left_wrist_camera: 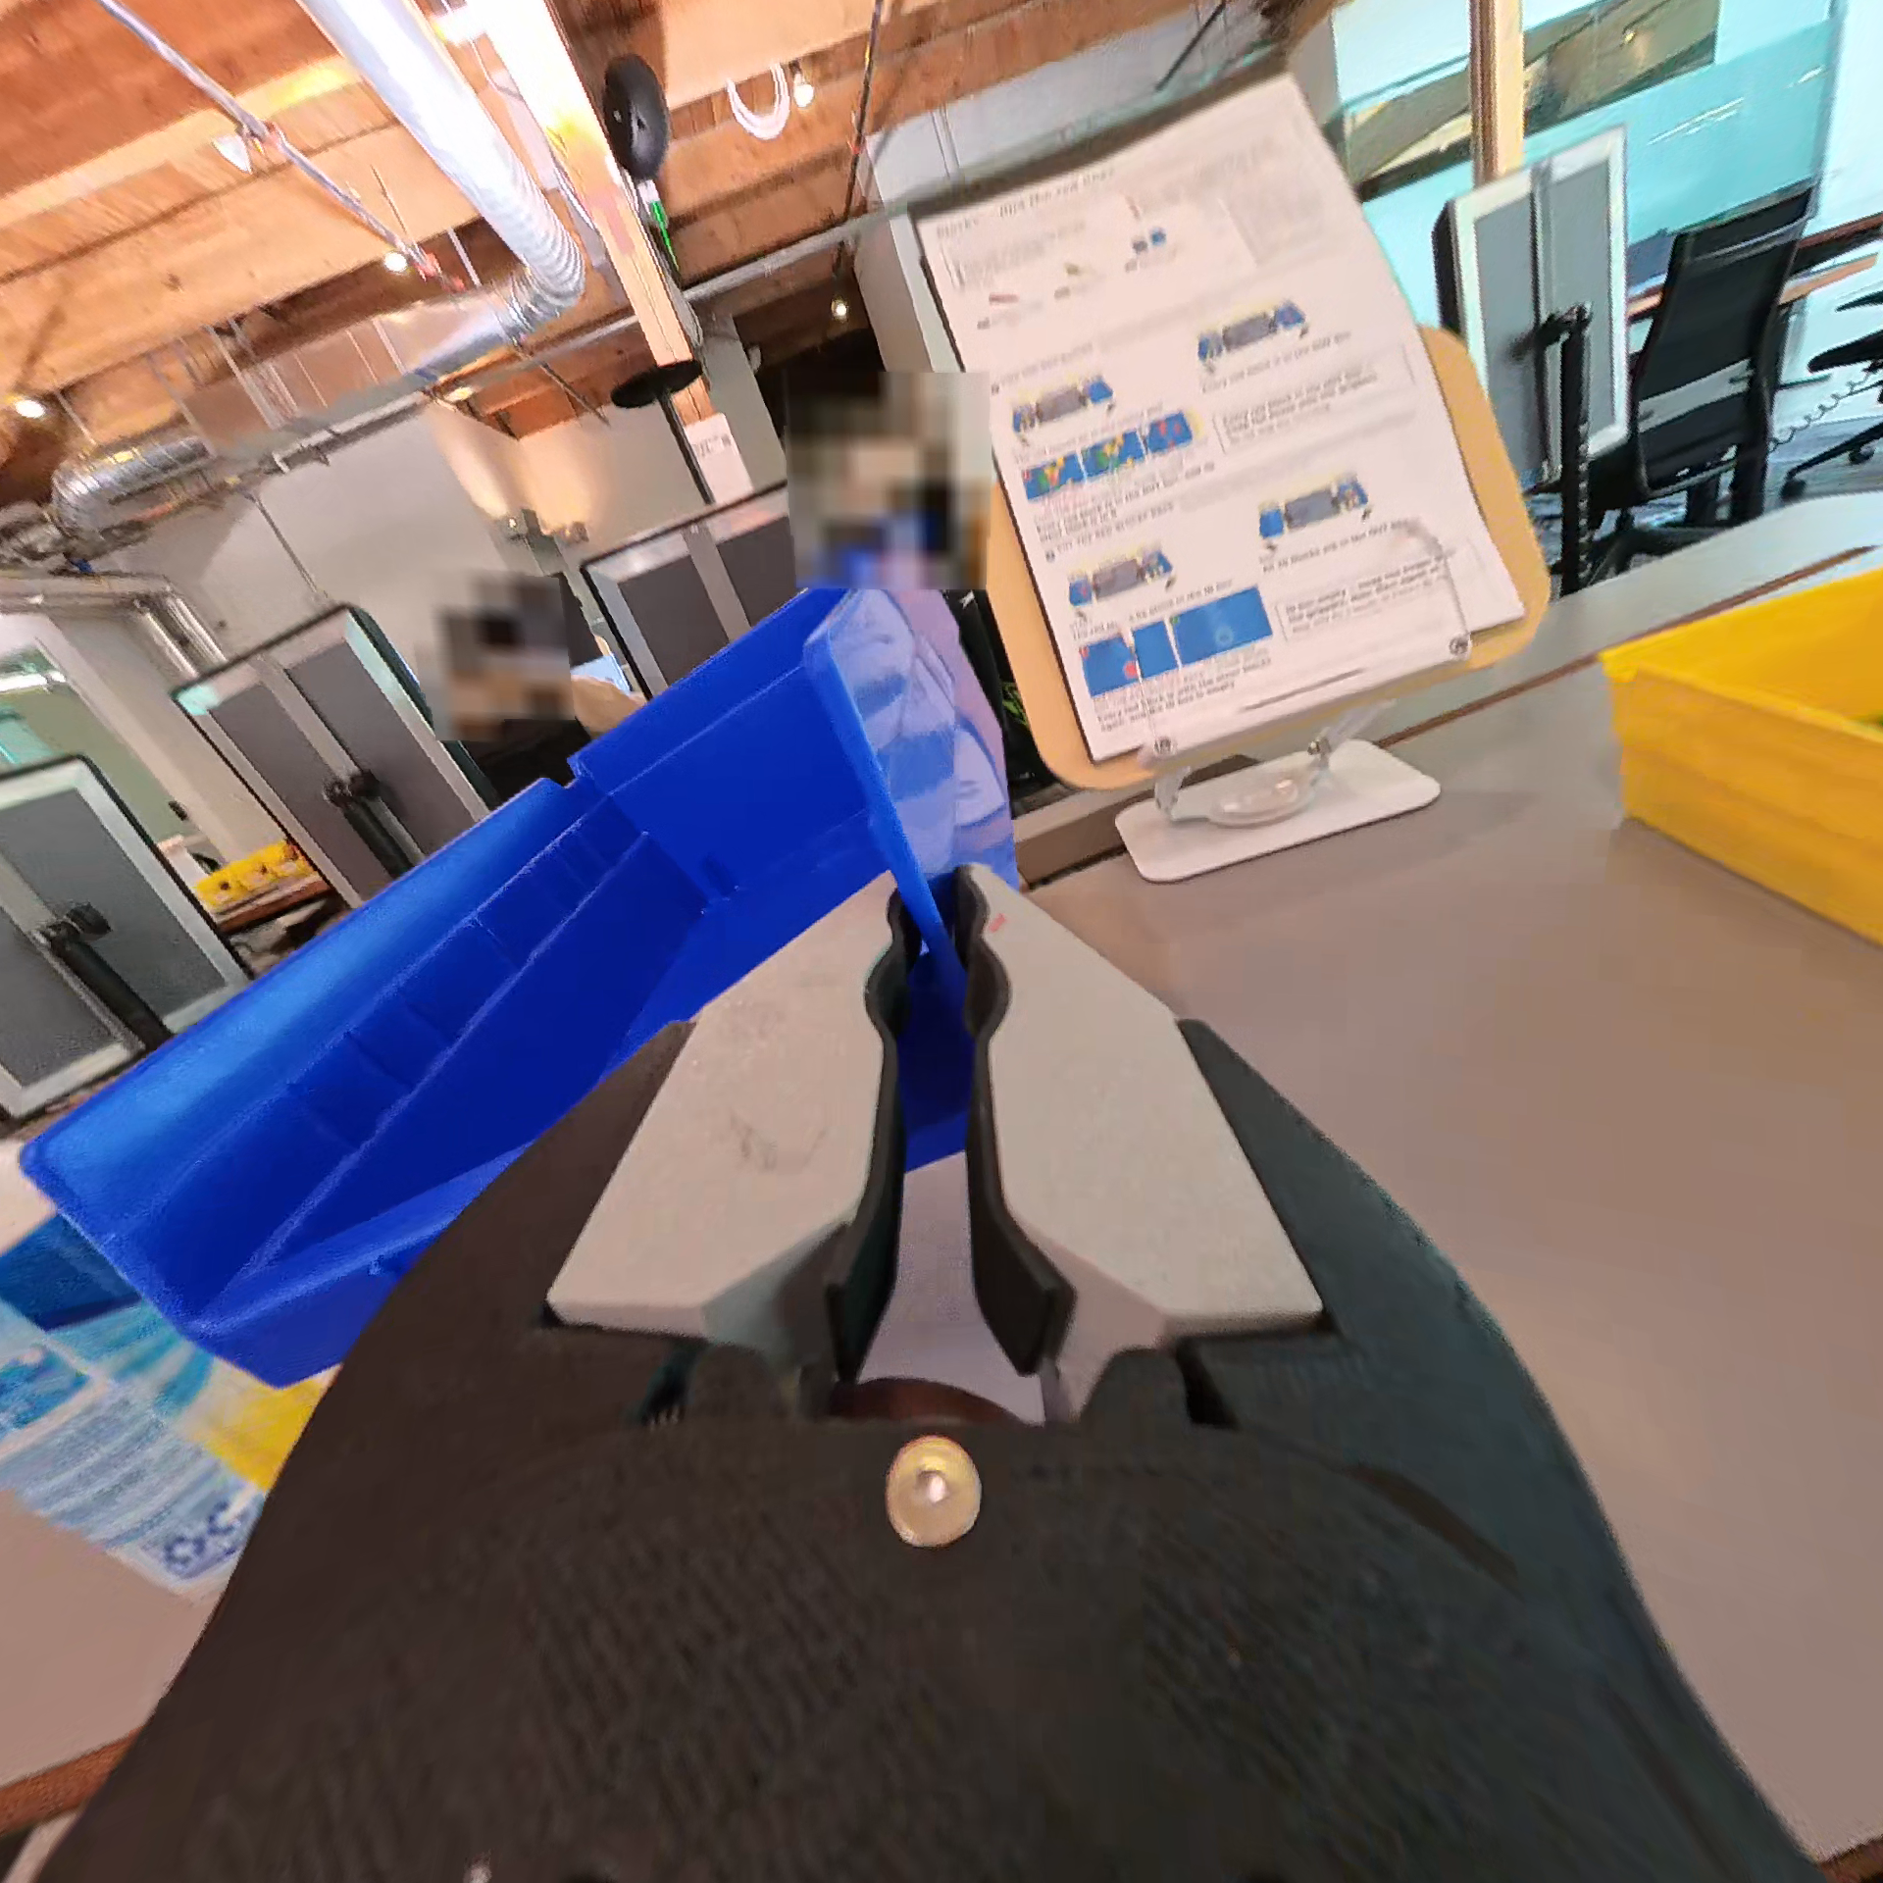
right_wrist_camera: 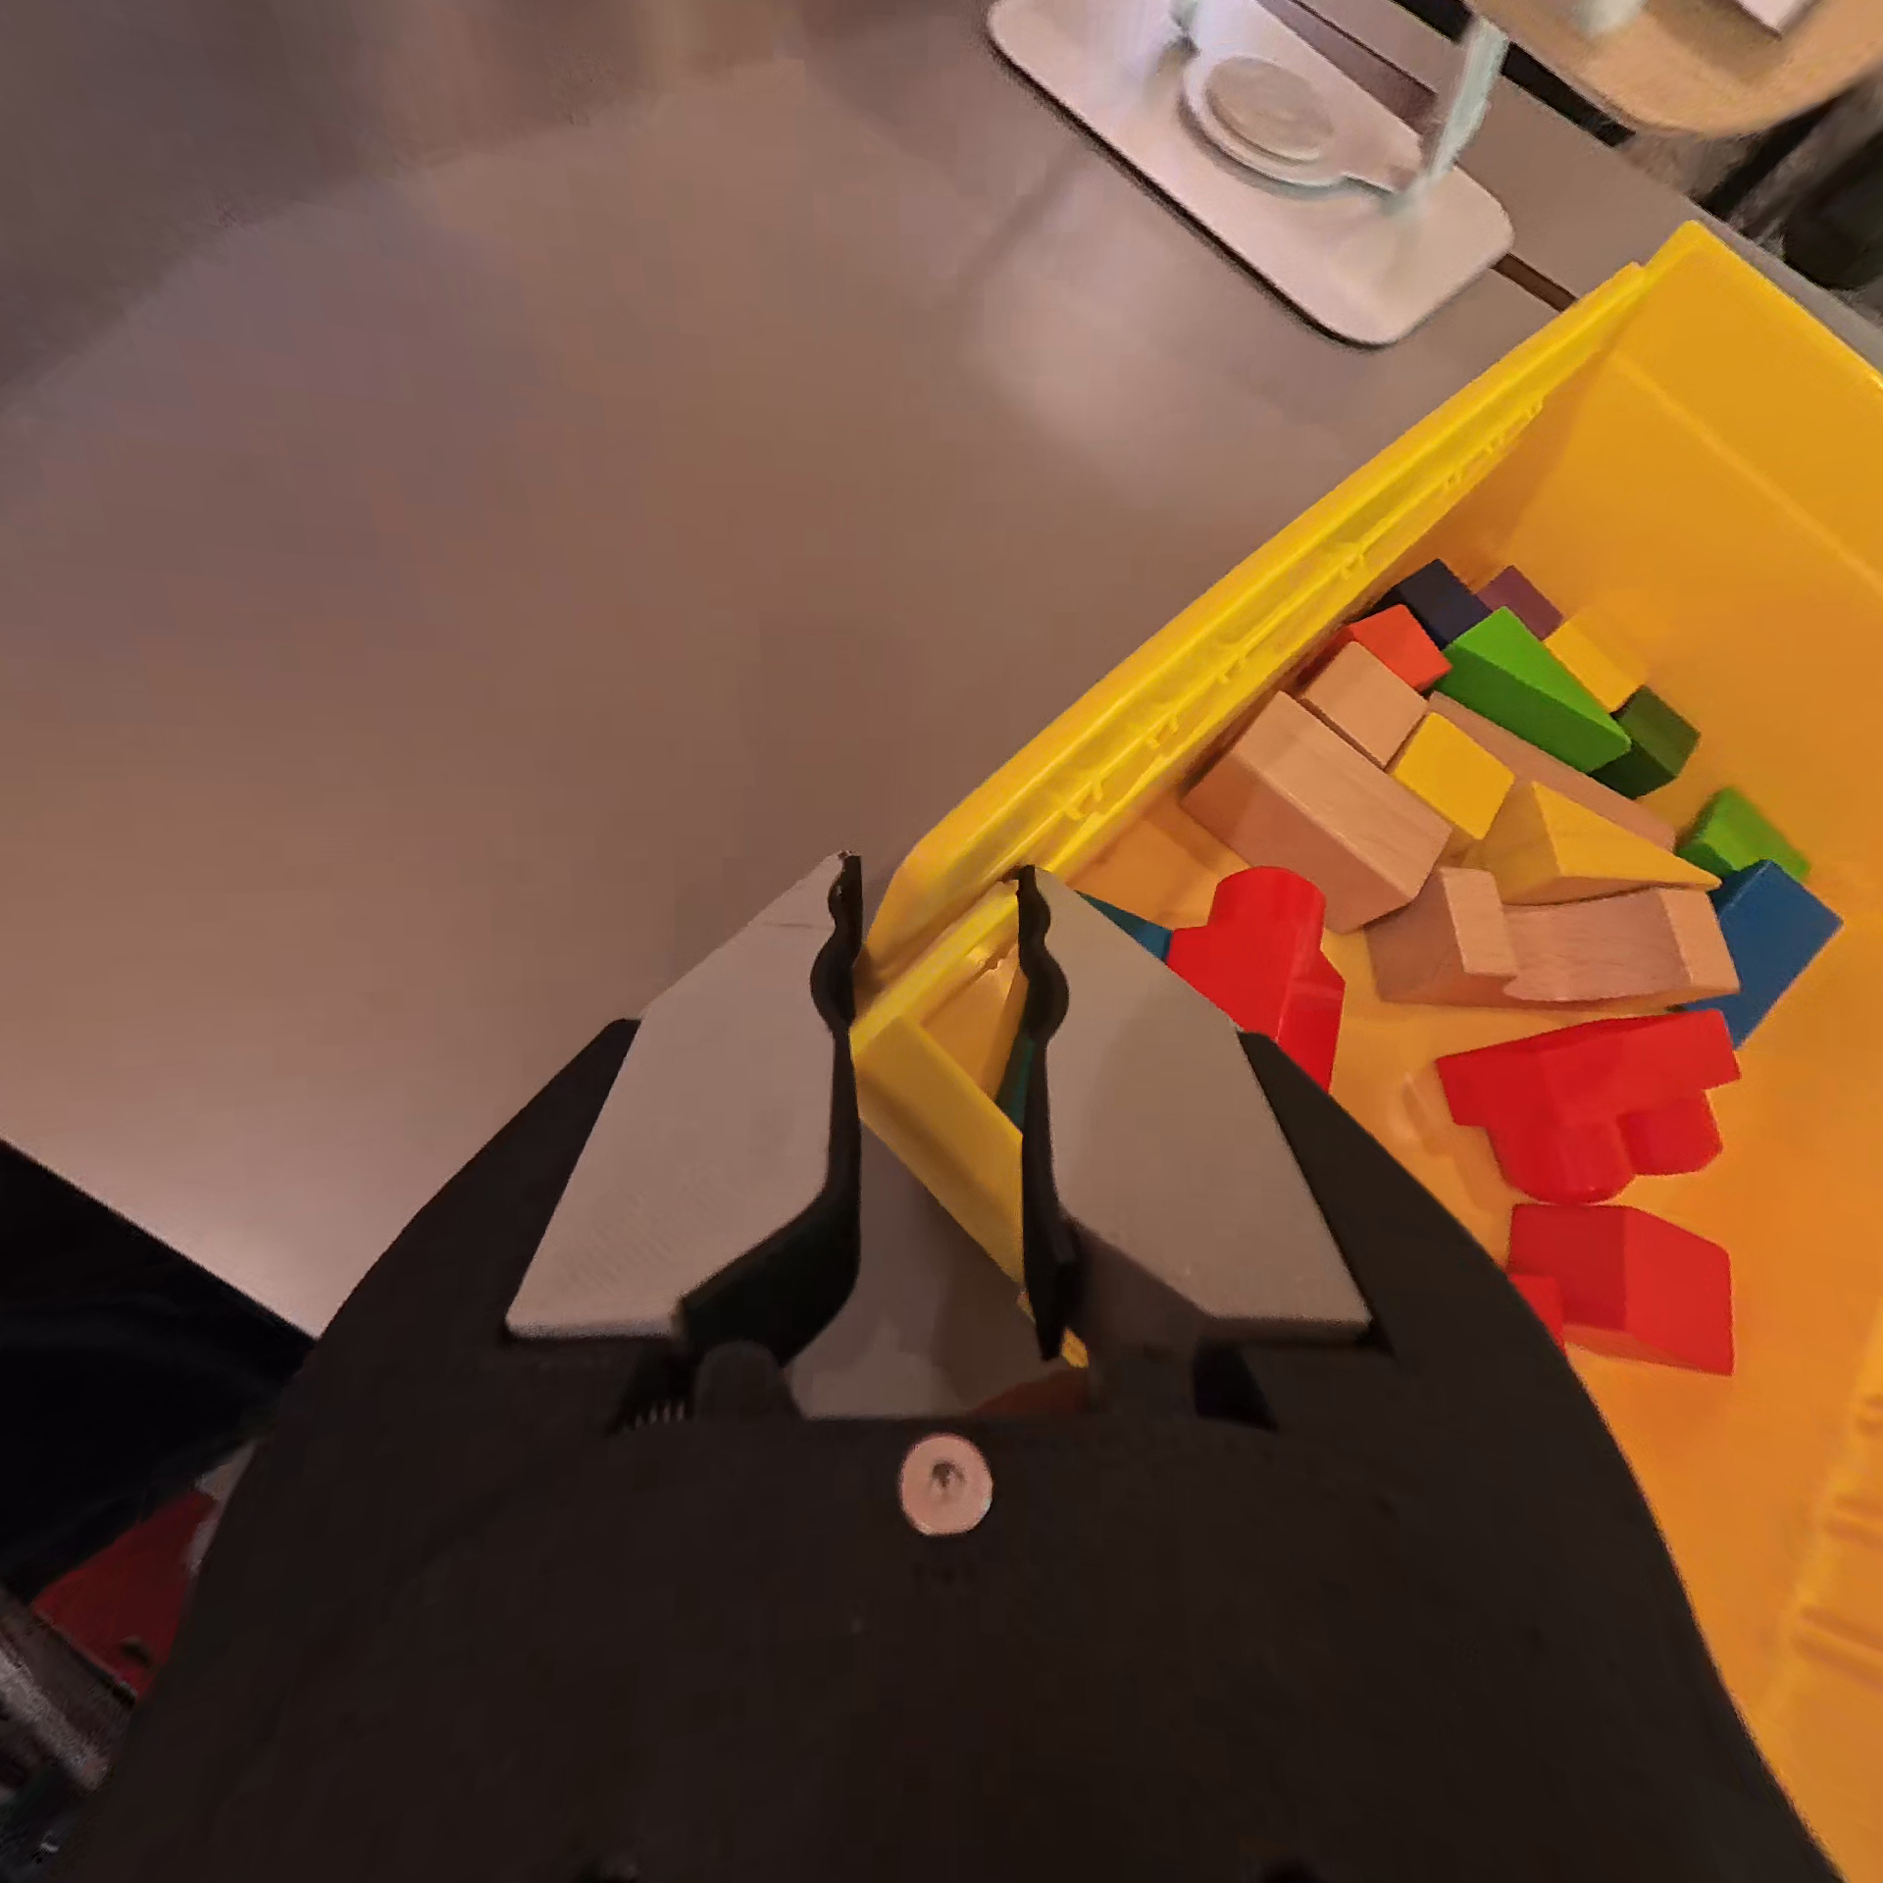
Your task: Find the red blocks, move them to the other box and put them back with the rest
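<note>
My left gripper (left_wrist_camera: 932,897) is shut on the thin end wall (left_wrist_camera: 876,734) of the blue box (left_wrist_camera: 408,1070) and holds the box tilted above the table. No block shows in the part of its inside that I see. My right gripper (right_wrist_camera: 937,886) is shut on the near corner of the yellow box's rim (right_wrist_camera: 1274,611), one finger outside the wall and one inside. Three red blocks (right_wrist_camera: 1274,958) (right_wrist_camera: 1590,1100) (right_wrist_camera: 1630,1284) lie in the yellow box beside wooden, green, yellow and blue blocks (right_wrist_camera: 1314,805). The yellow box also shows in the left wrist view (left_wrist_camera: 1753,754).
A printed instruction sheet on a stand (left_wrist_camera: 1202,428) is at the table's far edge, and its white base (right_wrist_camera: 1253,173) lies just beyond the yellow box. The grey table (right_wrist_camera: 509,509) stretches left of the yellow box. Papers (left_wrist_camera: 102,1427) lie under the blue box.
</note>
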